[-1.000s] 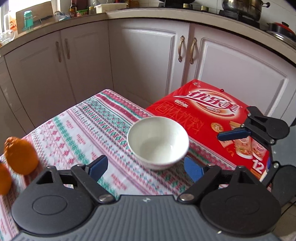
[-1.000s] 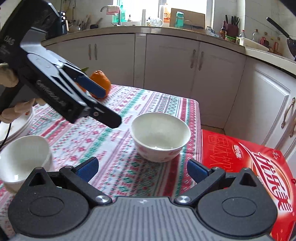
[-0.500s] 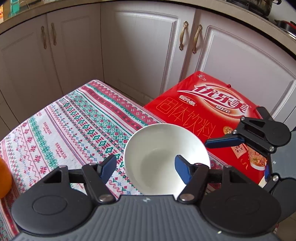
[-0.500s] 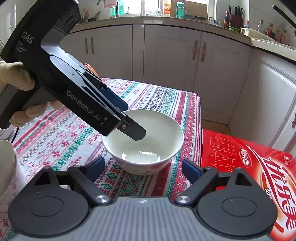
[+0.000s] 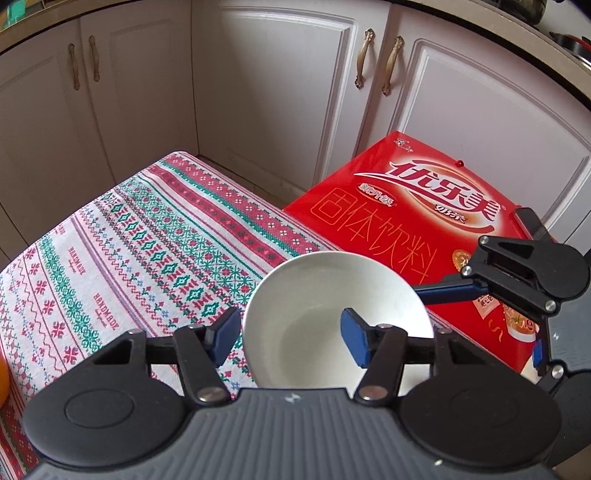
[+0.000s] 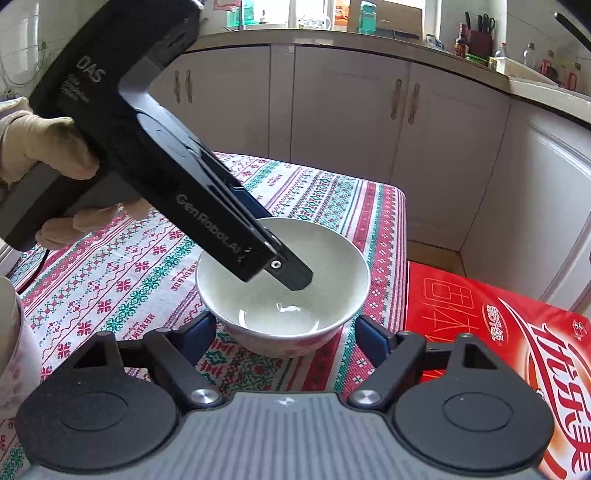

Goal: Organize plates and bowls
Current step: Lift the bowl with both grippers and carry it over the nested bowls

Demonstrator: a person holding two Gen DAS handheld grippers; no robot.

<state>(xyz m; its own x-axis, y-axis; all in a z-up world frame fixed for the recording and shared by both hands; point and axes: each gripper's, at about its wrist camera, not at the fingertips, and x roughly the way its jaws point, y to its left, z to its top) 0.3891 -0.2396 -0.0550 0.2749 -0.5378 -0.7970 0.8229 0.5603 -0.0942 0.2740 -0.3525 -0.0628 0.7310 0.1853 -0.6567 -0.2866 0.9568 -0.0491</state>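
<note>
On the patterned tablecloth (image 6: pixel 122 280), near its corner beside the red carton (image 6: pixel 491 332), stands the white bowl (image 6: pixel 284 295). The left gripper (image 5: pixel 290 332), held in a gloved hand (image 6: pixel 40 147), slants steeply down (one finger inside, one outside), closed on the bowl's rim. The right gripper (image 6: pixel 284 332), tilted lower, has just been narrowing; its fingers flank the bowl's base, contact unclear.

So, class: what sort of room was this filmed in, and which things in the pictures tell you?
Most likely a home kitchen. White cabinets with metal handles run under a countertop holding bottles and a knife block, and a white bowl sits on a patterned tablecloth.
</note>
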